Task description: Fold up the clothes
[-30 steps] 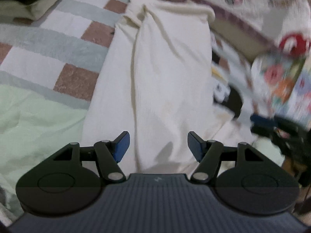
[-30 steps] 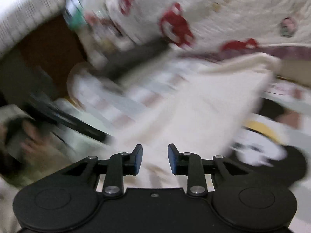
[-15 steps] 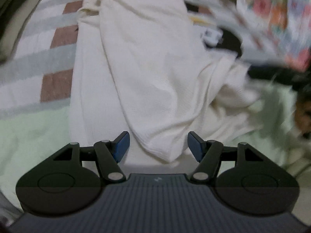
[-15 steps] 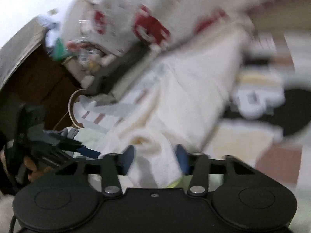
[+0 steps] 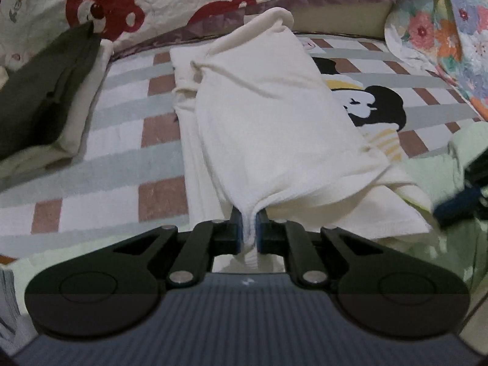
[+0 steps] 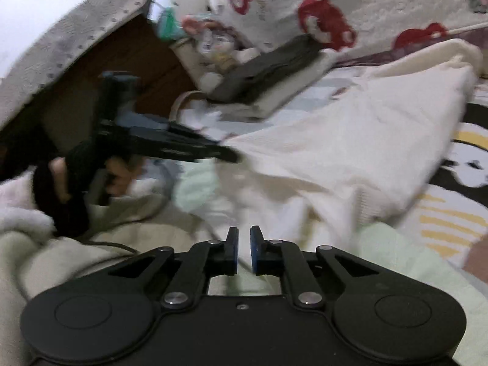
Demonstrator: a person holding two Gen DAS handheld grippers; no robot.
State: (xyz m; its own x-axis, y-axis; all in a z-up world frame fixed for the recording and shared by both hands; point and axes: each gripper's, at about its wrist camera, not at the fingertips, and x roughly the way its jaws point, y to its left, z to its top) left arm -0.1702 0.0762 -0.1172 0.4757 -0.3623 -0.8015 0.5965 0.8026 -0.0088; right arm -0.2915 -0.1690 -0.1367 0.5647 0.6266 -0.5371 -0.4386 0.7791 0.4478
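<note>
— What's that cream garment (image 5: 268, 116) look like?

— Long, ribbed, rumpled, lying lengthwise on the checked blanket (image 5: 122, 140) covering the bed, one layer folded over another.

— And the claws?

— The left claw (image 5: 249, 231) has just closed, pinching its near corner. The right claw (image 6: 243, 250) has been closing too, nearly shut; no cloth shows between its tips.

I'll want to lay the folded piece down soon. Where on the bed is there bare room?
Bare checked blanket lies between the dark folded pile and the cream garment. A smaller patch sits right of the garment, around the cartoon print. The near right is crowded with pale green cloth.
</note>
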